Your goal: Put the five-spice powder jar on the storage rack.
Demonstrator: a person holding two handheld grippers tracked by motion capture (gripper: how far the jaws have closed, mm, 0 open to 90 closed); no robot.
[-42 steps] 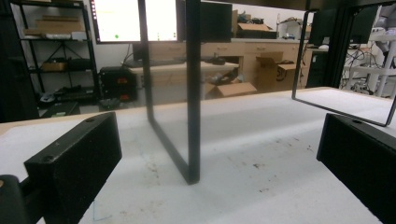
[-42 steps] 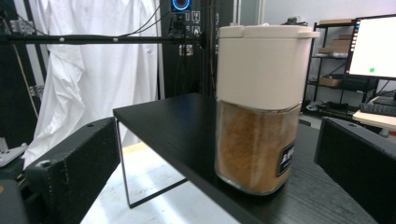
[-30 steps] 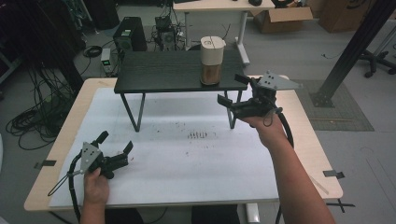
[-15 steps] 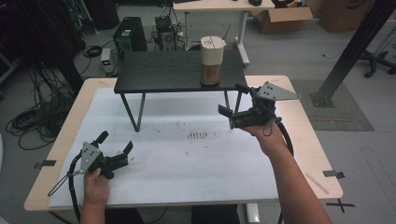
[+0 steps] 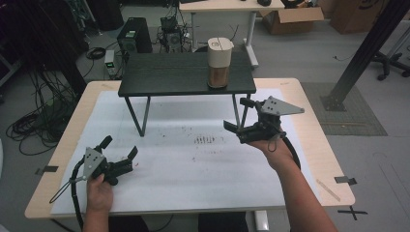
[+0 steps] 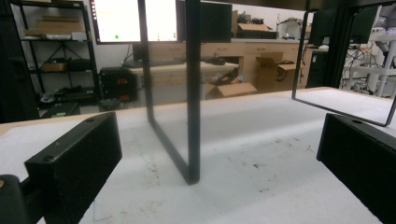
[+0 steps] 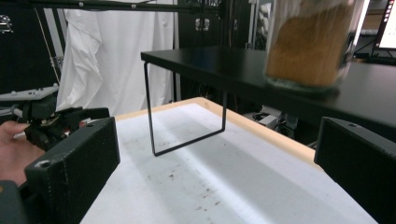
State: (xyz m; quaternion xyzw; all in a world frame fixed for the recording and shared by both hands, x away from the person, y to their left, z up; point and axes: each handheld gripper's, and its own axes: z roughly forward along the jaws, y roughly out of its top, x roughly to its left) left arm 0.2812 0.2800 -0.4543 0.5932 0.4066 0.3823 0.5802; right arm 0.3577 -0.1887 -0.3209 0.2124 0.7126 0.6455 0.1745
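A jar [image 5: 219, 63] of brown powder stands on the right end of the low black shelf [image 5: 169, 77]. Just below and in front, the right gripper [image 5: 237, 116] hangs above the white mat [image 5: 193, 164], jaws wide, empty. The left gripper [image 5: 120, 153] sits low near the table's front-left, jaws wide, empty.

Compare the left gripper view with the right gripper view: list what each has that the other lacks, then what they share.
The left gripper view alone has a lit monitor, shelving and cardboard boxes behind the table. The right gripper view alone has the jar of brown powder on the black shelf top, a white sheet, and the person's other hand with the left gripper. Both share the white table surface, black wire shelf legs and open black jaws.
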